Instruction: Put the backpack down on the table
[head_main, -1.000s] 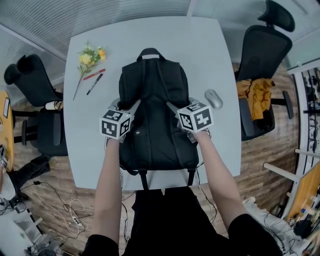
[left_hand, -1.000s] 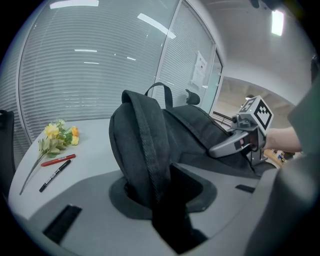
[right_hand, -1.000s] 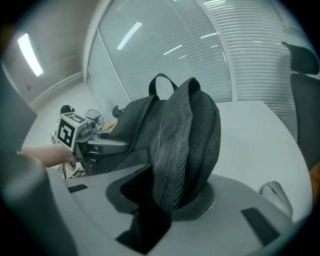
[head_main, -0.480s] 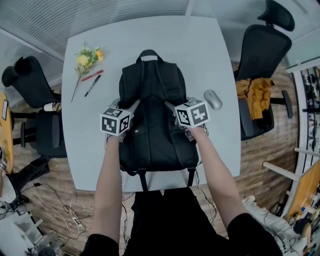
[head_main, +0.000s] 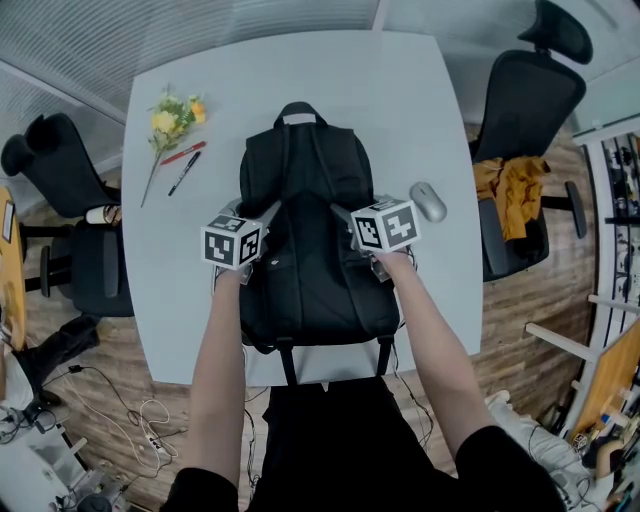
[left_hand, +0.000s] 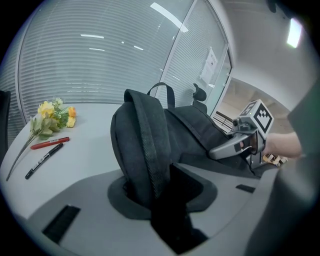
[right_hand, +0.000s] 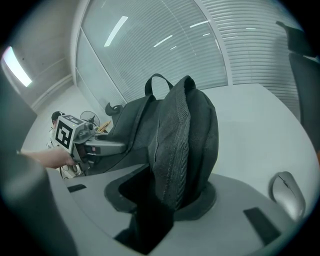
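A black backpack (head_main: 305, 240) lies flat on the light grey table (head_main: 400, 100), straps up and top handle pointing away from me. My left gripper (head_main: 270, 212) is closed on the left shoulder strap (left_hand: 147, 145), which rises in an arch out of its jaws. On the other side, my right gripper (head_main: 340, 212) holds the right shoulder strap (right_hand: 177, 145); its jaws have just been opening a little, and the strap still sits between them. Each gripper view shows the other gripper across the bag's back panel.
Yellow flowers (head_main: 175, 115) and two pens (head_main: 185, 162) lie at the table's far left. A grey mouse (head_main: 428, 198) sits just right of the right gripper. Office chairs stand at the left (head_main: 60, 160) and right (head_main: 525, 100); the right one carries an orange garment.
Both grippers have sunk slightly with the straps and shifted a little away from me. The backpack stays flat on the table.
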